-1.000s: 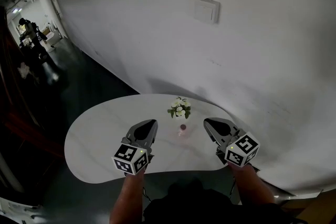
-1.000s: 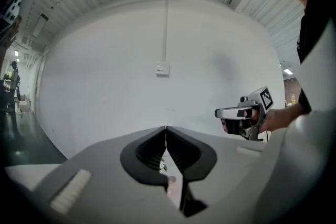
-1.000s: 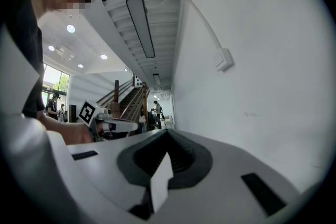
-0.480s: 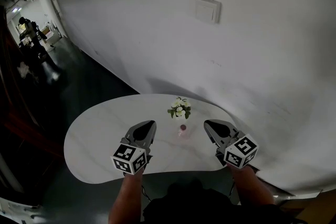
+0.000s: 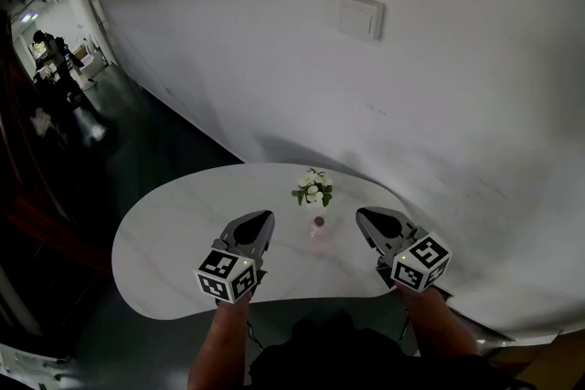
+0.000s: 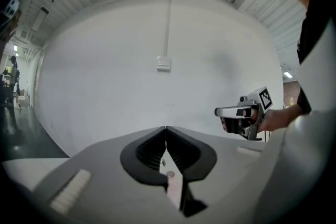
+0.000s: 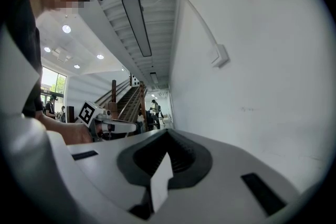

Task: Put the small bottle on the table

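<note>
White rounded table (image 5: 164, 242) against white wall (image 5: 439, 105). The small bottle (image 5: 317, 227) stood upright, pinkish, dark-capped. Closed and empty: left gripper (image 5: 266, 214), right gripper (image 5: 360, 213).

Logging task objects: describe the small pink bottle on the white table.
The small pale-pink bottle with a darker round cap stands, apparently upright, on the white oval table, just before the potted white flowers, between the left hand-held gripper and the right hand-held gripper. Neither touches it. Too small for finer detail.
</note>
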